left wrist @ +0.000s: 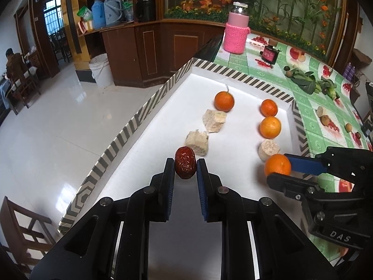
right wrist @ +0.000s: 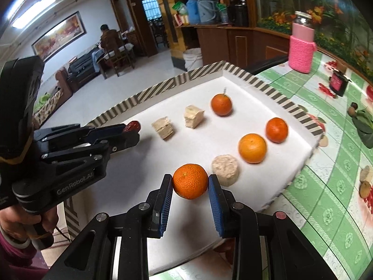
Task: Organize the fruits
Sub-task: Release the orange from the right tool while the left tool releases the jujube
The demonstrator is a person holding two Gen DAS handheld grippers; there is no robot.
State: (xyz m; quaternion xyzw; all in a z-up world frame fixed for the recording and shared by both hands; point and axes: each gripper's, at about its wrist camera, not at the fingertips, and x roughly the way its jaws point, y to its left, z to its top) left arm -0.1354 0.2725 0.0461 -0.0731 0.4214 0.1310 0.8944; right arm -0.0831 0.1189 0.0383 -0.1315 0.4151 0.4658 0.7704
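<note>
Two grippers work over a white tray (left wrist: 130,126) with a striped rim, which sits on a table under a green fruit-print cloth (left wrist: 310,121); the tray's near edge is hidden behind the gripper bodies in both views. A pink knit-covered jar (left wrist: 235,33) stands upright on the cloth beyond the tray's far corner. Some leafy greens (left wrist: 305,82) and small brownish fruits lie on the cloth to the right, too small to identify. Inside the tray, three oranges and three pale, crumbly blocks lie in two rows; what the blocks are cannot be made out. The right gripper (right wrist: 190,187) has its blue pads clamped on a fourth orange (right wrist: 190,181), just beside a round pale block (right wrist: 225,172) at the near end of the right-hand row; whether the orange touches the tray floor is unclear. The left gripper (left wrist: 185,168) has its fingers nearly together, pinching a wrinkled red date (left wrist: 185,162) at the near end of the left-hand row, just beside a pale cube (left wrist: 197,141).
</note>
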